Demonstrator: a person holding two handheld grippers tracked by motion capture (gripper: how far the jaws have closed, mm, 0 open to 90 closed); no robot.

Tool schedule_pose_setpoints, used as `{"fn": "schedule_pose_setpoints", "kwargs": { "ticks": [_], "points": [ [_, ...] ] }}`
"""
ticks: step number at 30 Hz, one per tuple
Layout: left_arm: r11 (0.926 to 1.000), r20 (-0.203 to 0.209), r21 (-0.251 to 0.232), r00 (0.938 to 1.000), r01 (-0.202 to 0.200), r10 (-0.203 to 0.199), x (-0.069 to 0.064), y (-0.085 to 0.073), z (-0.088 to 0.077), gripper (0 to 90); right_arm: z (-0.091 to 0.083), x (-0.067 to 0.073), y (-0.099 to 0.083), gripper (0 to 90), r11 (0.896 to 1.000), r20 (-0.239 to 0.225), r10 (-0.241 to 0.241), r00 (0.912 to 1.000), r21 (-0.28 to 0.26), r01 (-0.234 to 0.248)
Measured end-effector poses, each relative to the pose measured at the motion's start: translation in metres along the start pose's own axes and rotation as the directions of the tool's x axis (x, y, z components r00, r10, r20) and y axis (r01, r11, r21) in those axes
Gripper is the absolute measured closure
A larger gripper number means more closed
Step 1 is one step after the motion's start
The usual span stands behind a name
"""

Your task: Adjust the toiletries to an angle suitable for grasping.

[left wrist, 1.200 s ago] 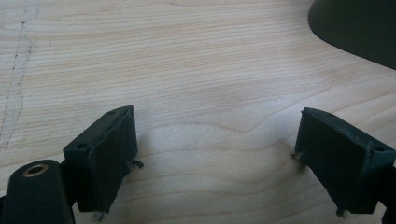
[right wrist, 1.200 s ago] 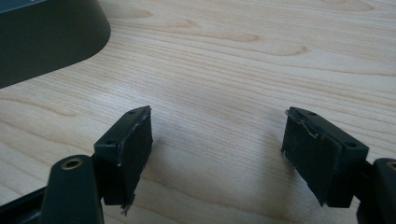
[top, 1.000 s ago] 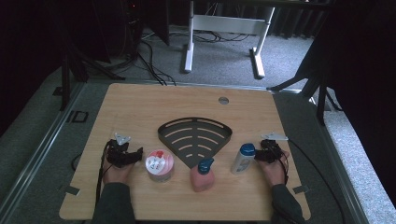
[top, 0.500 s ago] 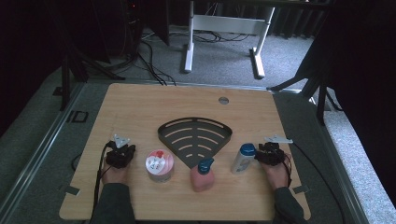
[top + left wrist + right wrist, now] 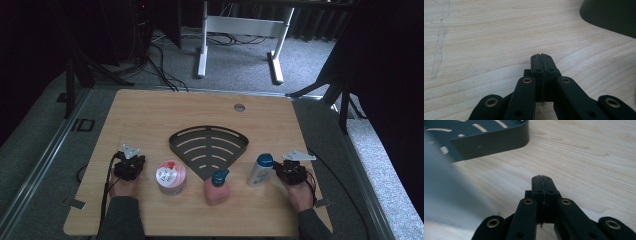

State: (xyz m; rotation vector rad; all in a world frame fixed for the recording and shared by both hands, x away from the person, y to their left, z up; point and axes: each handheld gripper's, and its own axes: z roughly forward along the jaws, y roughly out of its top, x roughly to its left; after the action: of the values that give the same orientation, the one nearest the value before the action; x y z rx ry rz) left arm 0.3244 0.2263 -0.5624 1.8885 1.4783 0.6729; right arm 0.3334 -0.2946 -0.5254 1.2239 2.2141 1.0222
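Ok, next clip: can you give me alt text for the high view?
A person's two hands rest at the near edge of a wooden table, each holding a shut, empty claw: left claw, right claw. Between them stand a pink-lidded jar, a pink pump bottle and a white blue-capped bottle, in front of a dark fan-shaped slotted tray.

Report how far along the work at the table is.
Done: nothing; the dark fan-shaped slotted tray holds nothing. In hand: nothing; left gripper and right gripper are shut, empty. Left: white blue-capped bottle, pink teal-pump bottle and round pink tub, all on the table.
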Motion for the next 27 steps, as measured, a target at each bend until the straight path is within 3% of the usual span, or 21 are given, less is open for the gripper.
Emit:
{"fn": "schedule_pose_setpoints", "kwargs": {
  "ticks": [6, 16, 27],
  "points": [
    [1.0000, -0.002, -0.001, 1.0000, -0.002, 0.002, 0.000, 0.000, 0.000, 89.5, -0.014, 0.012, -0.007, 90.0, 0.999, -0.011, -0.042, 0.9991, 0.002, 0.042],
    [1.0000, -0.011, -0.001, 0.9999, -0.002, 0.002, -0.001, 0.000, 0.000, 87.7, -0.032, 0.026, -0.021, 90.0, 0.998, -0.051, -0.065, 0.9966, 0.010, 0.066],
    [1.0000, -0.012, -0.001, 0.9999, 0.001, -0.001, 0.000, 0.000, 0.000, 86.2, -0.037, 0.045, -0.027, 90.0, 0.995, -0.102, -0.098, 0.9899, -0.002, 0.099]
  ]
}}
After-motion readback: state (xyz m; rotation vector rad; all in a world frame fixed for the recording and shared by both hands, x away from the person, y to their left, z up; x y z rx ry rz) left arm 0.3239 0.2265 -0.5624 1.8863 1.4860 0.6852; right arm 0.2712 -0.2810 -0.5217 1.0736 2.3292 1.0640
